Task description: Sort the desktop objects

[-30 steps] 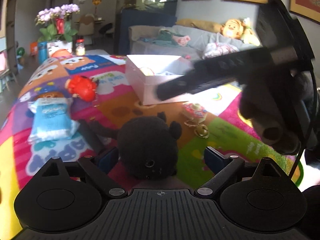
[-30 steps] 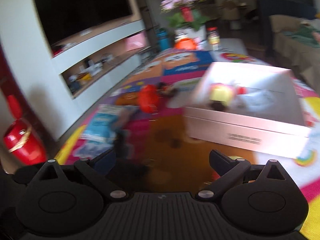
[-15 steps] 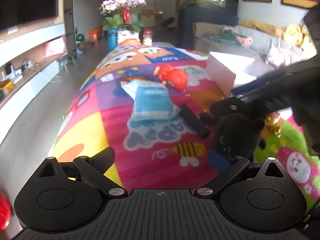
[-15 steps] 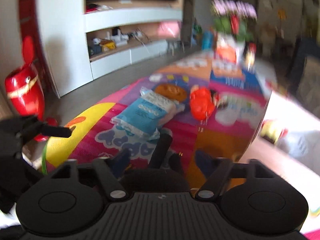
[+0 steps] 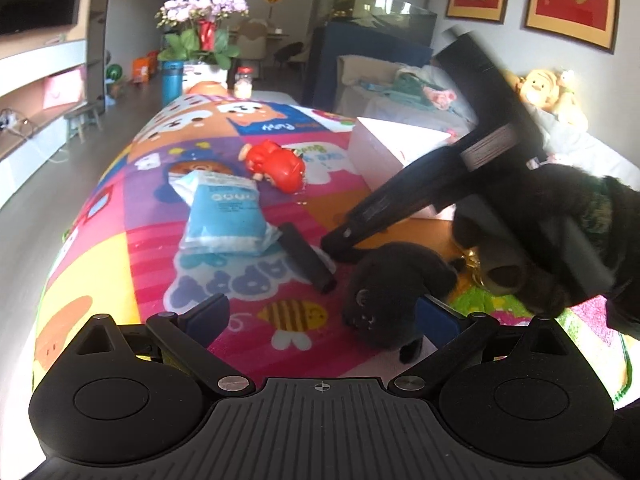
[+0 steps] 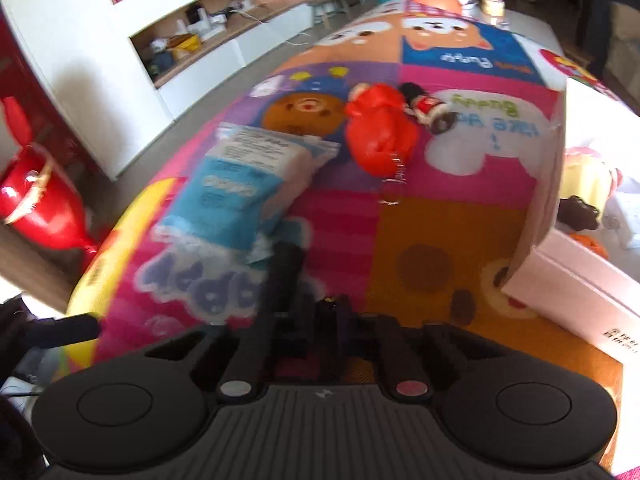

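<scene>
My left gripper is open low over the colourful mat. A black plush toy lies by its right fingertip, not gripped. A black bar lies on the mat beyond, next to a blue tissue pack and a red toy figure. My right gripper reaches down beside the bar's far end. In the right wrist view that gripper is shut, with the black bar just left of its tips and nothing visible between the pads.
A white open box with toys inside stands at the right of the mat. A small dark-and-red figure lies beside the red toy. A flower pot and a blue bottle stand at the far end.
The right gripper's jaws closed from wide open as it came down toward the black bar. The left gripper swung left, so the plush shifted from between its fingers to its right fingertip.
</scene>
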Motion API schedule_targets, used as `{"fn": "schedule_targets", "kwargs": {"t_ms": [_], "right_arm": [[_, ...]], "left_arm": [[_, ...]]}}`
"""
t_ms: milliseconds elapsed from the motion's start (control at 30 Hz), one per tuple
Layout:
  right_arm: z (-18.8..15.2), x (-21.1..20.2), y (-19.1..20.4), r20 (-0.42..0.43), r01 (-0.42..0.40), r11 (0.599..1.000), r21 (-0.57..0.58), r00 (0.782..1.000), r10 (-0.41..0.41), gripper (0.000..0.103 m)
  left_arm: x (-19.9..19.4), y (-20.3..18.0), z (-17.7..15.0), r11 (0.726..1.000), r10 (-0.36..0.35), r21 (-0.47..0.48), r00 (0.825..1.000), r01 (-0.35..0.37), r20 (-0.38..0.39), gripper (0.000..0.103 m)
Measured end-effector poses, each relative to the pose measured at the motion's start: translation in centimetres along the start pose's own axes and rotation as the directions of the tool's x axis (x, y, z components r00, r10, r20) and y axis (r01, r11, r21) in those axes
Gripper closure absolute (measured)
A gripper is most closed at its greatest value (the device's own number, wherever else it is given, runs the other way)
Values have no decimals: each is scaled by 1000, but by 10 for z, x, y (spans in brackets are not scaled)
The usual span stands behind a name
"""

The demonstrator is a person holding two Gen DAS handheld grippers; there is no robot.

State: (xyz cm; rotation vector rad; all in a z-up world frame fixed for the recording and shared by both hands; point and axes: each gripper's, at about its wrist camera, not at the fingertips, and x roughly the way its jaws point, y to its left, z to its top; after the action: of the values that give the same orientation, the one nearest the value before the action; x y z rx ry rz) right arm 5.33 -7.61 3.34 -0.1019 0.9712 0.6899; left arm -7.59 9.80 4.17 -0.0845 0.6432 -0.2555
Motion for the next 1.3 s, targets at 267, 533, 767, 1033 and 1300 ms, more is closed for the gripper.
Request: {"fn": "schedule_targets", "kwargs": {"t_ms": [267, 533, 767, 1033, 1300], "right_arm": [[-1, -82, -20, 230, -52, 995, 81, 973, 32, 96], [-33, -115, -50, 272, -47, 985, 168, 962, -1, 96], [-56, -132, -67, 324, 9, 981, 194, 943, -72, 95], [-89, -119, -98, 305, 186, 947, 261, 915, -264, 21], [-104, -63, -102, 165, 283, 933, 220, 932, -322, 56]], "left_arm": [[3, 2, 5, 1000, -8, -16, 1000, 8, 2, 1], [28, -41, 17, 994, -97, 45, 995, 97, -16, 1], [57, -97, 6, 962, -73, 259, 995, 89, -70, 1], [61, -83, 5, 962, 36, 271, 996, -12, -83, 0], [54, -64, 6, 959, 113, 271, 990, -86, -84, 0]]}}
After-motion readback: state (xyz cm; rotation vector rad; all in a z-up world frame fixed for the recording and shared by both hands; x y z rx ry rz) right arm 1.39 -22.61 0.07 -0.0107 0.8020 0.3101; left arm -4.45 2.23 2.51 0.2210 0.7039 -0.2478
